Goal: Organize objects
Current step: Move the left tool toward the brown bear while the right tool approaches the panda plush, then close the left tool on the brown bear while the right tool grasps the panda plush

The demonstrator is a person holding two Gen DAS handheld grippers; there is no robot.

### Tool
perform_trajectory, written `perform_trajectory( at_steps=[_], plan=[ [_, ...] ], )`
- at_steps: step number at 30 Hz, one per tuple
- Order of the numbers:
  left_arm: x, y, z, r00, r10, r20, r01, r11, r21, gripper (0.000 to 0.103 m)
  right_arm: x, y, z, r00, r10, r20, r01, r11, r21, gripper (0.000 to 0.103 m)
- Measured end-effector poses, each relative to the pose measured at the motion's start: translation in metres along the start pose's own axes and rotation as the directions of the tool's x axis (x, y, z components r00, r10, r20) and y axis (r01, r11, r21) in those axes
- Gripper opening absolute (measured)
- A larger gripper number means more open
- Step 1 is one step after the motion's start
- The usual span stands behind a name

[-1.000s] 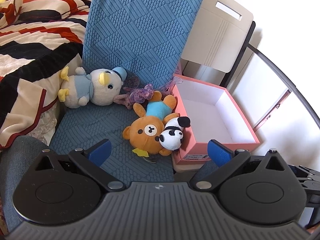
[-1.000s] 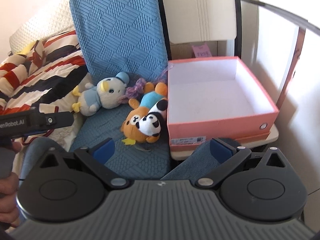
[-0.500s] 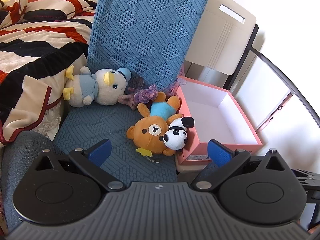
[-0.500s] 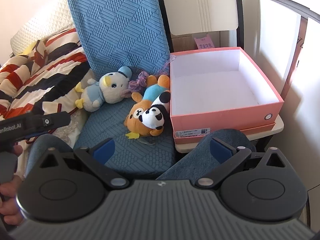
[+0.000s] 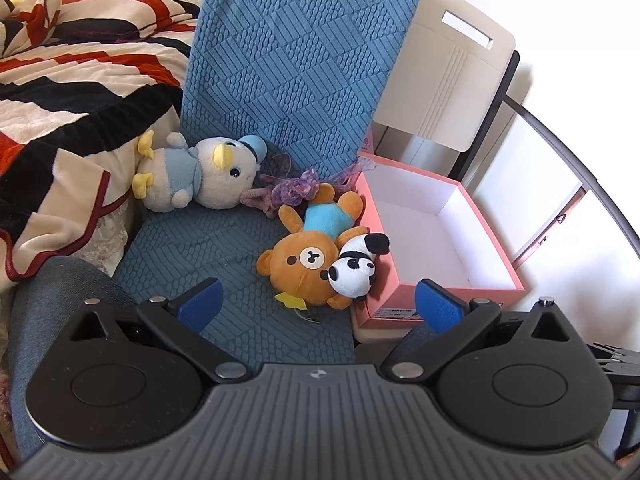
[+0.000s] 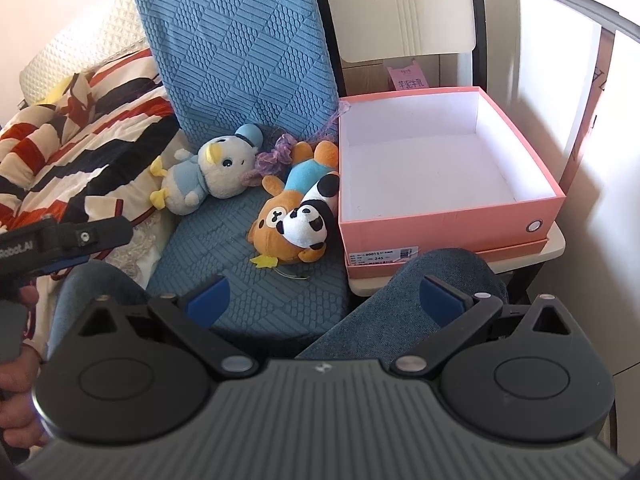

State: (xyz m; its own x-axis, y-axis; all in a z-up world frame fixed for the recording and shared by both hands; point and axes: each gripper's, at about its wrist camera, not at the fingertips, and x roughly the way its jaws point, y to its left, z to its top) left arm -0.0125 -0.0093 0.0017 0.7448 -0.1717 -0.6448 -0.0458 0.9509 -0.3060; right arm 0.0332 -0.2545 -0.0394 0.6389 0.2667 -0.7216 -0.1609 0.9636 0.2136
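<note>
Left tool (image 5: 316,302) released, blue pads wide apart, nothing between them, hanging over the front edge of the blue chair seat (image 5: 224,248). Right tool (image 6: 324,294) likewise spread and empty, above a knee in jeans (image 6: 400,304). Just ahead, brown bear plush (image 5: 308,264) on its back near the seat's right edge, panda plush (image 5: 354,270) lying across it and leaning against the wall of the pink box (image 5: 400,296). Farther back, duck plush (image 5: 200,172) at the seat's left rear corner, purple frilly scrap (image 5: 292,190) along the rear edge. Box bare inside. Probably light, soft, squashy, not fragile, likely to sag and slip from a shallow pinch. Best taken deep across the panda's round head or the bear's belly, not by a limb.
</note>
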Motion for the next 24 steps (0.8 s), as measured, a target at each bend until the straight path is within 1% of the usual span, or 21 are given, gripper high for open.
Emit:
perform_trajectory(
  at_steps=[2, 7, 12, 15, 17, 22, 24],
  plan=[
    [-0.005, -0.001, 0.000, 1.000, -0.001, 0.002, 0.001, 1.000, -0.006, 0.103, -0.003, 0.000, 0.001, 1.000, 0.000, 0.006, 0.000, 1.000, -0.005, 0.103],
    [-0.014, -0.002, -0.001, 1.000, 0.005, 0.016, -0.005, 1.000, 0.001, 0.103, -0.007, -0.001, 0.000, 0.999, 0.041, 0.030, -0.041, 0.999, 0.010, 0.103],
    [-0.012, -0.002, -0.001, 1.000, 0.003, 0.030, -0.003, 1.000, 0.010, 0.103, -0.002, 0.000, 0.000, 0.999, 0.031, 0.025, -0.032, 0.999, 0.012, 0.103],
    [-0.004, 0.000, -0.001, 0.999, 0.003, 0.035, -0.004, 0.999, 0.039, 0.103, 0.005, -0.001, 0.000, 0.999, 0.050, 0.016, -0.050, 0.999, 0.022, 0.103],
    [0.004, 0.002, 0.001, 0.999, 0.005, 0.037, -0.008, 0.998, 0.067, 0.103, 0.012, 0.000, 0.001, 0.999, 0.042, 0.004, -0.042, 0.999, 0.025, 0.103],
    [0.030, 0.017, 0.009, 1.000, -0.011, 0.020, 0.010, 0.999, 0.050, 0.103, 0.031, 0.001, 0.001, 0.999, 0.040, -0.007, -0.040, 0.998, 0.040, 0.103],
    [0.043, 0.023, 0.011, 1.000, -0.025, 0.019, 0.024, 0.999, 0.042, 0.103, 0.040, 0.002, 0.002, 0.997, 0.074, -0.007, -0.073, 0.996, 0.048, 0.103]
  ],
)
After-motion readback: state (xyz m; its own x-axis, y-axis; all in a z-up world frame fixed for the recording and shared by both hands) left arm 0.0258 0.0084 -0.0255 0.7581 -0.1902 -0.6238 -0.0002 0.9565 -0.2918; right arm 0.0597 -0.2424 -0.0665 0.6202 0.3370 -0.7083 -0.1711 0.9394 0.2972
